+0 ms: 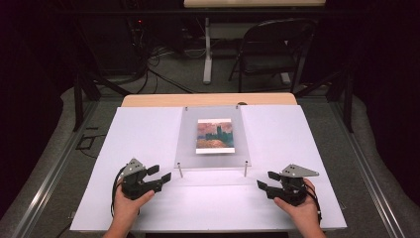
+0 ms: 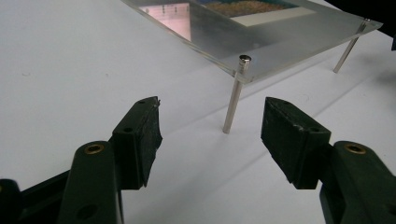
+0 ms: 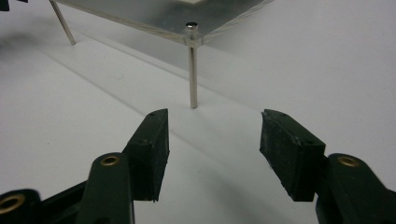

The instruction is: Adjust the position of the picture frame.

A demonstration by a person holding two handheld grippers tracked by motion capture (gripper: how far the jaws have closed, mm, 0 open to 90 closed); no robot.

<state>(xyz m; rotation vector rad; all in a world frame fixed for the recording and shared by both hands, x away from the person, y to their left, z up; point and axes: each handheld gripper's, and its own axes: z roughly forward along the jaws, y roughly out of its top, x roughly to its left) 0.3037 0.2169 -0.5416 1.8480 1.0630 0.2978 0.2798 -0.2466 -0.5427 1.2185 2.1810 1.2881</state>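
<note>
Where it stands mid-counter, clear acrylic plate (image 1: 213,136) on thin metal legs (image 2: 232,102) bears a landscape print (image 1: 214,135); both grippers' jaws gape, empty.

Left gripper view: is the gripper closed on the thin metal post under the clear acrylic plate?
No, the left gripper is open and empty, short of the thin metal post.

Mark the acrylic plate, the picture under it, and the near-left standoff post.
acrylic plate (image 1: 187,141): high view, bare left margin.
picture (image 1: 214,135): high view, middle of the print.
near-left standoff post (image 2: 233,100): left gripper view, mid-shaft.
</note>
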